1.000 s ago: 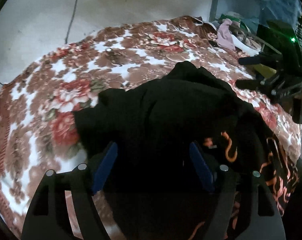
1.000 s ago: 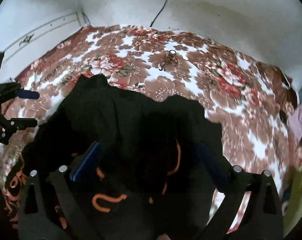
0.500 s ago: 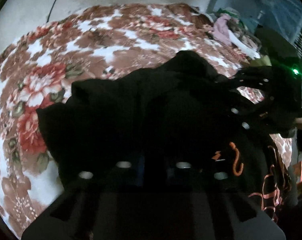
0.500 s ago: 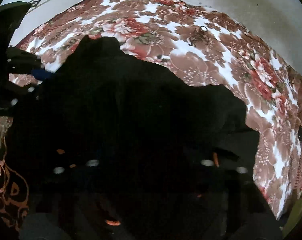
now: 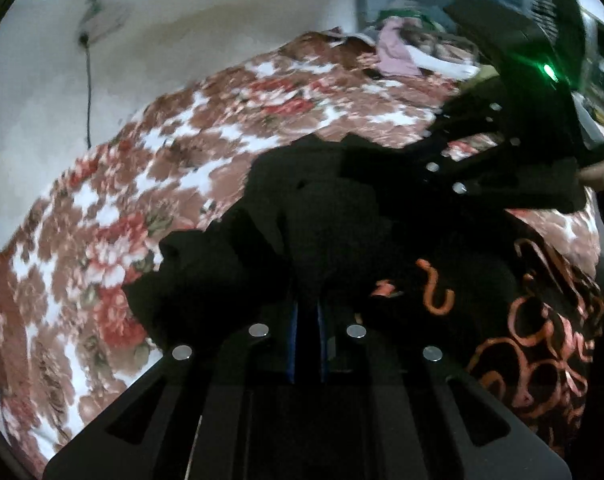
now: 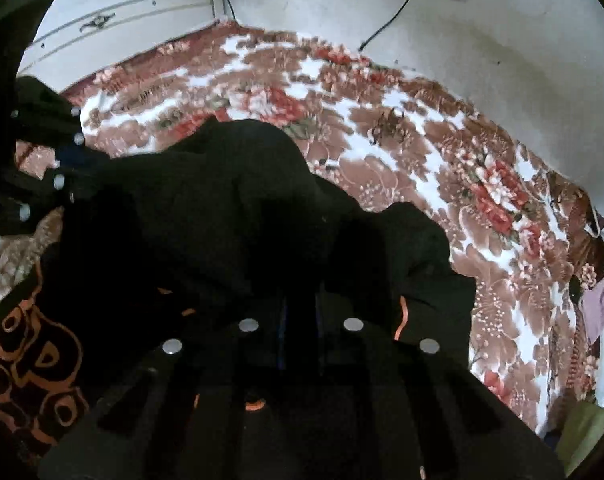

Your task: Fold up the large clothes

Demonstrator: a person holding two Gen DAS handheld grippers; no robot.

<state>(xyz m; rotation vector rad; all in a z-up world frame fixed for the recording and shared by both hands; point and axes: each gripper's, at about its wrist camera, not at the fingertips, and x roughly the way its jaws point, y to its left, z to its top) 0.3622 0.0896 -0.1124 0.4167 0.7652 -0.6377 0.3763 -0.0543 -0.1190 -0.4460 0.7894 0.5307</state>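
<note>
A large black garment [image 5: 342, 224] with an orange pattern lies bunched on a floral bedspread [image 5: 174, 168]. My left gripper [image 5: 307, 312] is shut on a fold of the black cloth, its blue pads almost touching. My right gripper [image 6: 300, 316] is likewise shut on the black garment [image 6: 222, 208]. Each gripper shows in the other's view: the right one [image 5: 442, 160] at the upper right, the left one [image 6: 50, 168] at the far left, both at the garment's edge. The cloth is raised and hides the fingertips.
The floral bedspread [image 6: 422, 152] covers the bed up to a white wall [image 6: 462, 32] with a hanging black cable [image 5: 88, 92]. A pile of other clothes [image 5: 406, 52] lies at the bed's far corner. A white headboard [image 6: 114, 32] stands at the back left.
Both grippers were open over the garment one second ago; they have closed on the black cloth and lifted it. The views have tilted up toward the wall.
</note>
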